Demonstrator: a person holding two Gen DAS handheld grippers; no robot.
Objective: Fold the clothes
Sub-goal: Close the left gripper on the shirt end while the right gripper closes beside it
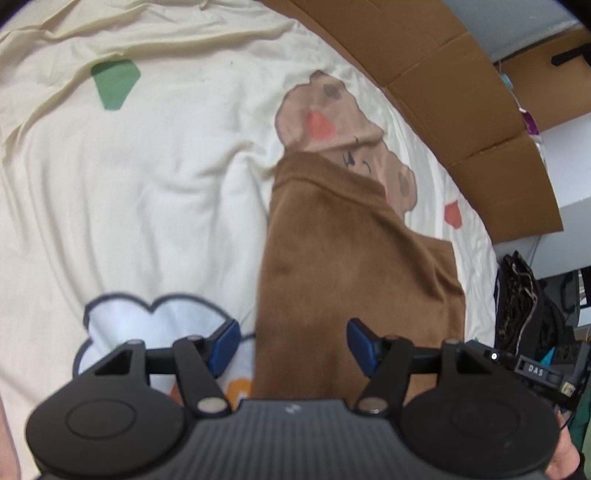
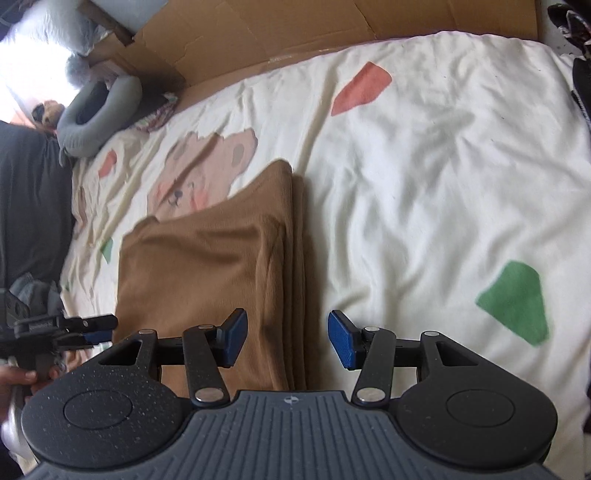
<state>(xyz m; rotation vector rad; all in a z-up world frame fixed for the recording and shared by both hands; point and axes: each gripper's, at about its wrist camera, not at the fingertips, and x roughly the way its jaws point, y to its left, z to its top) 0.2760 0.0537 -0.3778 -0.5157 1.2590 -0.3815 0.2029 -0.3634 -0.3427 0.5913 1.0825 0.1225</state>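
Observation:
A brown garment (image 1: 351, 258) lies folded into a rectangle on the cream bed sheet (image 1: 147, 166). In the right wrist view the brown garment (image 2: 207, 258) shows stacked layers along its right edge. My left gripper (image 1: 293, 343) hovers open over the garment's near left edge, with nothing between its blue pads. My right gripper (image 2: 288, 338) is also open, straddling the layered edge without gripping it. The left gripper (image 2: 74, 328), held by a hand (image 2: 18, 380), shows at the garment's near left corner. The right gripper's body (image 1: 535, 369) shows at the right of the left wrist view.
The sheet carries a bear print (image 2: 199, 170) and coloured patches. Flattened cardboard (image 2: 258, 33) borders the bed's far side. A grey neck pillow (image 2: 99, 110) and dark cloth (image 2: 33, 203) lie at the left. Dark patterned clothes (image 1: 517, 295) hang past the bed edge.

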